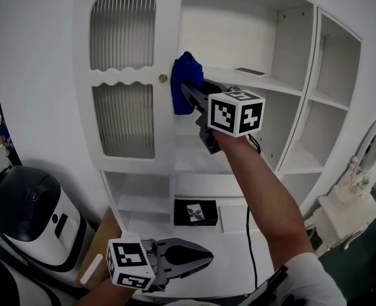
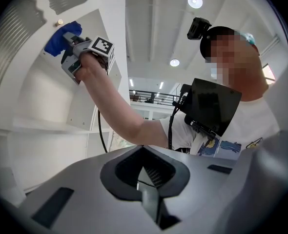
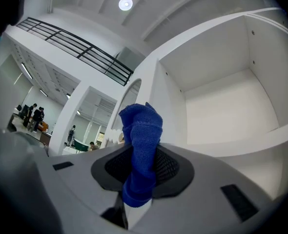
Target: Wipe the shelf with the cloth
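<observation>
Right gripper (image 1: pixel 189 93) clamped on blue cloth (image 1: pixel 183 75) at the left front edge of the upper shelf (image 1: pixel 264 81); left gripper (image 1: pixel 204 256) closed, empty, low; best press flat, sweep evenly into corners.

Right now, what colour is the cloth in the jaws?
Blue. The cloth shows best in the right gripper view, pinched between the jaws.

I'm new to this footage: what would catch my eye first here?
The blue cloth, clamped in the right gripper, stands out against the white cabinet. It is held up at the left end of the upper shelf, beside the ribbed-glass door. The left gripper hangs low, shut and empty.
</observation>
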### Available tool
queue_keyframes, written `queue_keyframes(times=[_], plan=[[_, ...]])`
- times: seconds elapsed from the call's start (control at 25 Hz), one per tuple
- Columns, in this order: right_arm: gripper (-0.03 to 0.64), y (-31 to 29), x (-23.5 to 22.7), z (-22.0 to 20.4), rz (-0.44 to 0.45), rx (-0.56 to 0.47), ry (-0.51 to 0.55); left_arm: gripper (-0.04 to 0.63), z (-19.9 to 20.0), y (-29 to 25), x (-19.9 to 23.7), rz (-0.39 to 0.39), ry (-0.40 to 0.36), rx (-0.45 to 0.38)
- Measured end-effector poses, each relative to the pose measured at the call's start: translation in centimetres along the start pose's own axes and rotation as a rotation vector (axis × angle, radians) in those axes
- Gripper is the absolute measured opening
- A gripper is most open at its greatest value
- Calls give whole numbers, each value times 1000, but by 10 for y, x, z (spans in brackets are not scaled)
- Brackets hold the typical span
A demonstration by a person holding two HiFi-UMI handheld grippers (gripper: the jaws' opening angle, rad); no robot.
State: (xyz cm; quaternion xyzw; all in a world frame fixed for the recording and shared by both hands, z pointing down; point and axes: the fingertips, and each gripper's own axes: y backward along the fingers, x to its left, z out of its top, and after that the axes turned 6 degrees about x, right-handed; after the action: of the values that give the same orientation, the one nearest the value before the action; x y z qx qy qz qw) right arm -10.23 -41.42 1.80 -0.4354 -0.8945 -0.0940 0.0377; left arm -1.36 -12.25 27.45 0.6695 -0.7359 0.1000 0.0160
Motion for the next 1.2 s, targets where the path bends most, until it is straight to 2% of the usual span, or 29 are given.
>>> queue_keyframes(times=[0.64,1.2], plan=[[112,63,-67,0,-122,8,-3,13,7,-28,-4,-79,-16,6],[112,143,-142,-1,-255,20,-7,12,10,-69,-8,-137,-17,12]])
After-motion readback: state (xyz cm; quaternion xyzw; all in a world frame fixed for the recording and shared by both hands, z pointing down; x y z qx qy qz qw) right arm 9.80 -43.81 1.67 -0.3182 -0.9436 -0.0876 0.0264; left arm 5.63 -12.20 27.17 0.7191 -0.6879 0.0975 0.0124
